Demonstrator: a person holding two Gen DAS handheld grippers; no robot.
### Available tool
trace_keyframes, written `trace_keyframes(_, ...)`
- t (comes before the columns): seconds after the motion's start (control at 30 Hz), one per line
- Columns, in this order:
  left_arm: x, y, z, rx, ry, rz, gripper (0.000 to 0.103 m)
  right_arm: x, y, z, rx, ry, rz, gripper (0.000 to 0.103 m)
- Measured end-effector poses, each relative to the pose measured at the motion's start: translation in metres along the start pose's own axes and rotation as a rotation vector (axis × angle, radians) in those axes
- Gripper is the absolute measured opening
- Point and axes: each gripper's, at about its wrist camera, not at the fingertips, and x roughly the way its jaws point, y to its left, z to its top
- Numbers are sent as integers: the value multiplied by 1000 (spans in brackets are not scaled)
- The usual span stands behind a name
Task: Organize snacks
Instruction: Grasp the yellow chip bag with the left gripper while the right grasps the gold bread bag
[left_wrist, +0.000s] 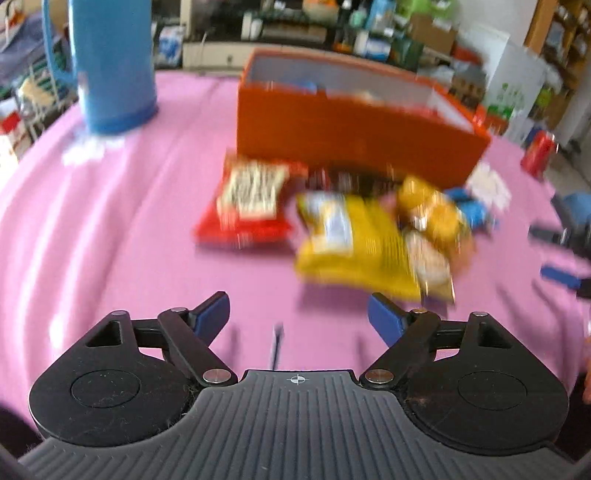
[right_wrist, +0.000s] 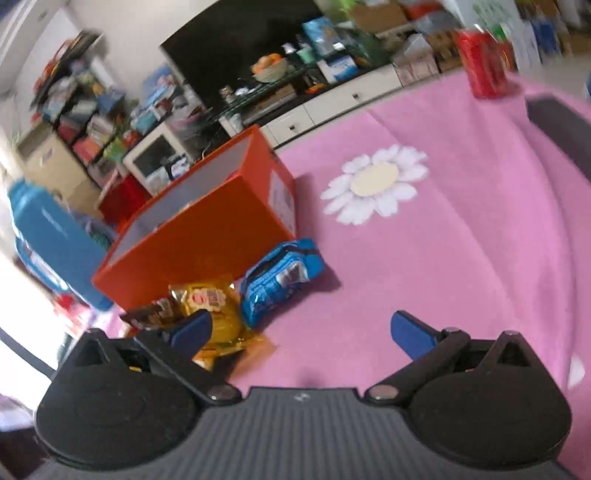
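Both grippers empty and spread wide over the pink tablecloth (left_wrist: 110, 206): left gripper (left_wrist: 299, 317) short of the yellow bag (left_wrist: 354, 243), right gripper (right_wrist: 301, 332) with its left finger overlapping the small yellow packet (right_wrist: 214, 306), not gripping it. Beyond these, still loose on the cloth: red packet (left_wrist: 251, 199), dark wrapper (left_wrist: 340, 181), blue packet (right_wrist: 280, 277). Farther back, orange box (left_wrist: 343, 133) open-topped, a few items seemingly inside already, blurred. Judged early to midway; most snacks yet to be boxed. Left view alone: red packet, yellow bag, box contents, the blue jug (left_wrist: 110, 66) in full. Right view alone: box's labelled end, daisy print (right_wrist: 376, 184) whole, red can (right_wrist: 484, 62) near the far edge.
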Motion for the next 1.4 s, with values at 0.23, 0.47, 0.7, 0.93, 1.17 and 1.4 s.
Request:
trace_keyframes(0.23,-3,-42,44,110,-91,17,79,-3,-2,1,-20,-7,36,102)
trace_keyframes(0.47,73,-63,66,245,78,89,36,-3,-1,3,-56,0,38,102)
trace_keyframes(0.7,42,-27,34,93,101,24,14,6,1,1,-69,36,26,102)
trace_keyframes(0.93,7,12,-15,29,92,118,28,13,25,-12,-182,97,70,102)
trace_keyframes(1.17,6,17,-21,25,55,85,34,20,87,-33,-332,116,56,102)
trace_keyframes(1.4,6,23,-21,2,32,45,40,75,141,-4,-505,102,16,102)
